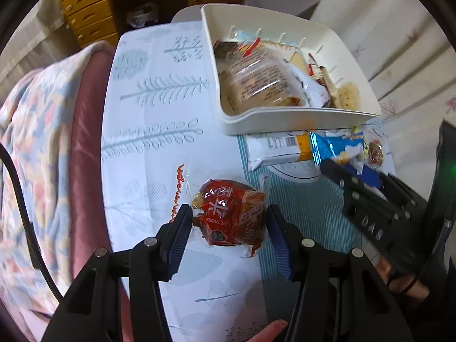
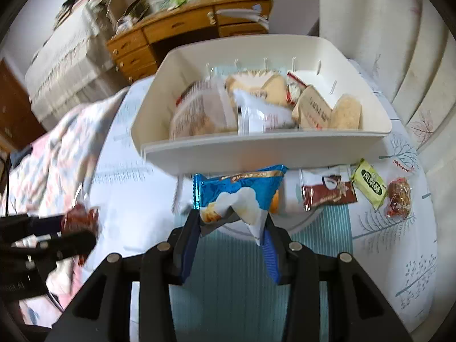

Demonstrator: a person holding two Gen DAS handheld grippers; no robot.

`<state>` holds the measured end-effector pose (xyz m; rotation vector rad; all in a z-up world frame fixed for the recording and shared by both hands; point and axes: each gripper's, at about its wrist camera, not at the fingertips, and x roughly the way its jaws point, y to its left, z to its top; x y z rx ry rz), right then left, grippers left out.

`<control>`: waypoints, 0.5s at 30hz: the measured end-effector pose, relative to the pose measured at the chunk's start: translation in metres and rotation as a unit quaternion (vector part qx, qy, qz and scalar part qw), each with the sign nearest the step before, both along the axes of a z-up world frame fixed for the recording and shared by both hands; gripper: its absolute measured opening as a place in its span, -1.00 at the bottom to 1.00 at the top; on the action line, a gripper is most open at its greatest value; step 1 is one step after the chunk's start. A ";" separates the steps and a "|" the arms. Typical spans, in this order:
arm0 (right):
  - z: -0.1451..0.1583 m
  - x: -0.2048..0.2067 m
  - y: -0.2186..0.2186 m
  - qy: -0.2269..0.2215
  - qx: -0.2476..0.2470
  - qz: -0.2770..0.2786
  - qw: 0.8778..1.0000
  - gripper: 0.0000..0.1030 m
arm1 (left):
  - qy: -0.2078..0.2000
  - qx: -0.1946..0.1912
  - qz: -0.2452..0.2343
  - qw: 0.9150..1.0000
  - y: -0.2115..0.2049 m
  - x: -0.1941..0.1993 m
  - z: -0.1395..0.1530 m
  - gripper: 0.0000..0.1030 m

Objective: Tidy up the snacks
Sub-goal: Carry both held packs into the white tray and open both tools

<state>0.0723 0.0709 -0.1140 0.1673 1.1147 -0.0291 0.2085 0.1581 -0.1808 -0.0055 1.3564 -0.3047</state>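
Between the blue pads of the left gripper (image 1: 228, 222), a red-wrapped snack (image 1: 230, 216) sits over the patterned cloth of the desk (image 1: 159, 131), both pads at its edges; whether they press it cannot be told. Nearby, the right gripper (image 2: 230, 228) pinches the lower edge of a blue snack packet (image 2: 239, 191) just before the cream bin (image 2: 256, 154), which holds several wrapped snacks. Beside the bin lie a brown packet (image 2: 327, 193), a green packet (image 2: 369, 183) and a clear-wrapped red sweet (image 2: 399, 198). Beyond stands a wooden dresser (image 2: 176, 28).
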 end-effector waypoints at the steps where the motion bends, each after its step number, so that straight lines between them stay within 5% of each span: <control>1: 0.002 0.004 -0.002 -0.003 0.002 -0.007 1.000 -0.20 | 0.000 -0.003 -0.010 1.000 0.000 0.003 0.005 0.01; 15: 0.042 0.072 -0.059 -0.008 0.061 -0.099 0.993 -0.17 | -0.031 0.020 -0.079 0.996 -0.036 0.050 0.047 0.02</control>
